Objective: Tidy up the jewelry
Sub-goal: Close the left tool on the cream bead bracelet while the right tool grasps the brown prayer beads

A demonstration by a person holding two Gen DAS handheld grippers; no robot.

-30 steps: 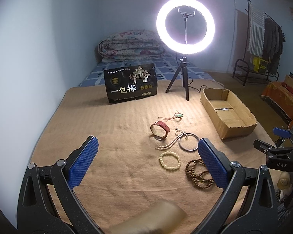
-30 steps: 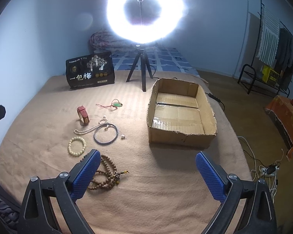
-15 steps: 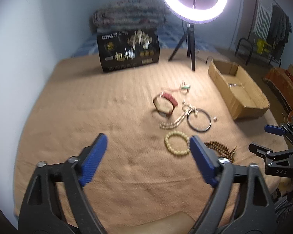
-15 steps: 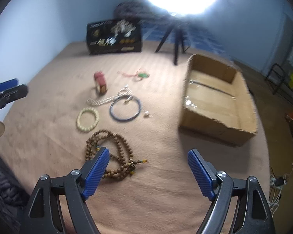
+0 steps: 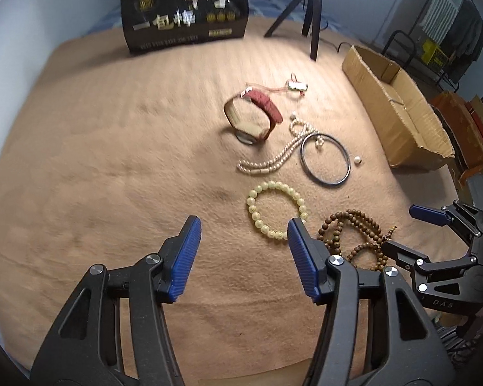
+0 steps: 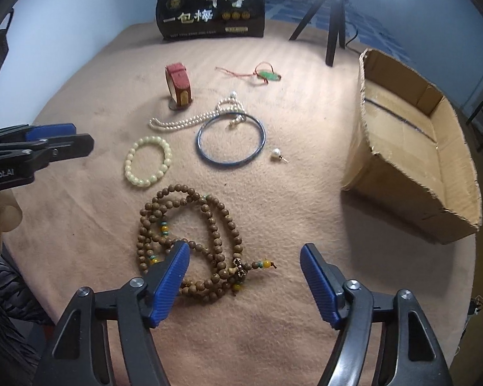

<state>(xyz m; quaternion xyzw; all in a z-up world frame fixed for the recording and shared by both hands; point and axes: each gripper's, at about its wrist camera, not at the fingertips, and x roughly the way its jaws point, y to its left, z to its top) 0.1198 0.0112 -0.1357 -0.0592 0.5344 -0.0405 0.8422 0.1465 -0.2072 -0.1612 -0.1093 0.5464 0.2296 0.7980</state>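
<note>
Both claws are gaping wide and empty; the right claw [image 6: 244, 273] is hanging over the wooden bead strand [image 6: 190, 222]; the left claw [image 5: 243, 251] is hanging beside the pale bead bracelet [image 5: 277, 209].

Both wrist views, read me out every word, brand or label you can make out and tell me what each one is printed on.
"一包梅": large pale characters on the black package standing at the back of the table; its smaller lines are too small to read.
"Robot.AI": end of a brand name cut off at the frame edge, on the left gripper body, in the right wrist view.
"DAS": on the right gripper body, in the left wrist view.
No text shows on the cardboard box or the jewelry.
</note>
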